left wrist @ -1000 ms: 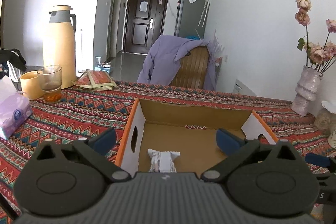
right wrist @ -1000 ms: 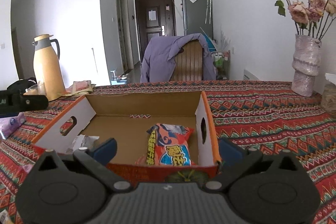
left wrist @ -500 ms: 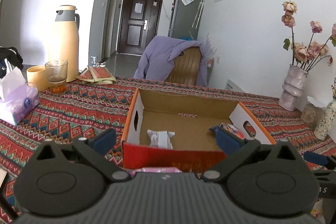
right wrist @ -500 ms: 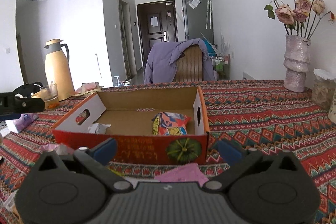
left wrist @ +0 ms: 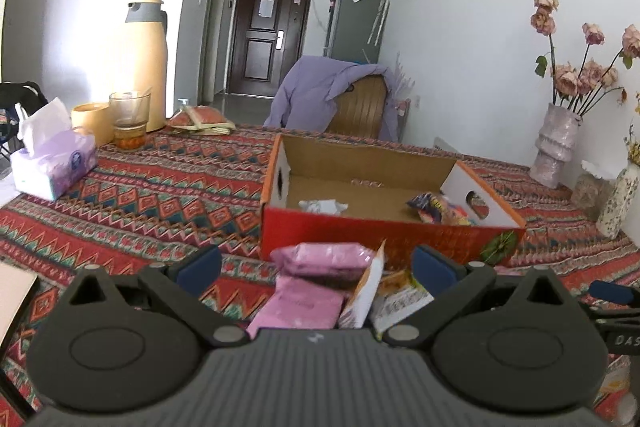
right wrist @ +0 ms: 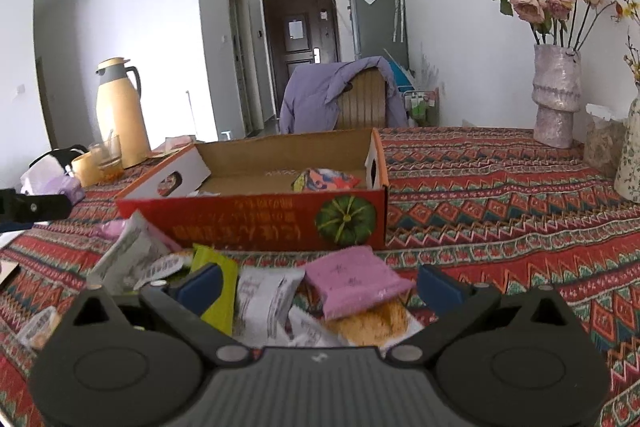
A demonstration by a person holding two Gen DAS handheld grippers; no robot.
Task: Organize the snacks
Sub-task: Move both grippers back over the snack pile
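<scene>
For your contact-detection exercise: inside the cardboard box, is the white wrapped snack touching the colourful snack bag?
Apart. In the left wrist view, the white wrapped snack lies left of centre and the colourful snack bag near the right wall, with bare cardboard box floor between them.

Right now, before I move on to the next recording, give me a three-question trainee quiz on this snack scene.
1. True or false: the left claw is shut on a snack.
2. How many snack packets lie inside the cardboard box? A) none B) two C) five
3. What colour is the flat packet between the right claw fingers?

Key:
1. False; both claws are open, holding nothing.
2. B: a white packet and a colourful packet.
3. Pink; it lies on the loose pile in front of the box.
</scene>
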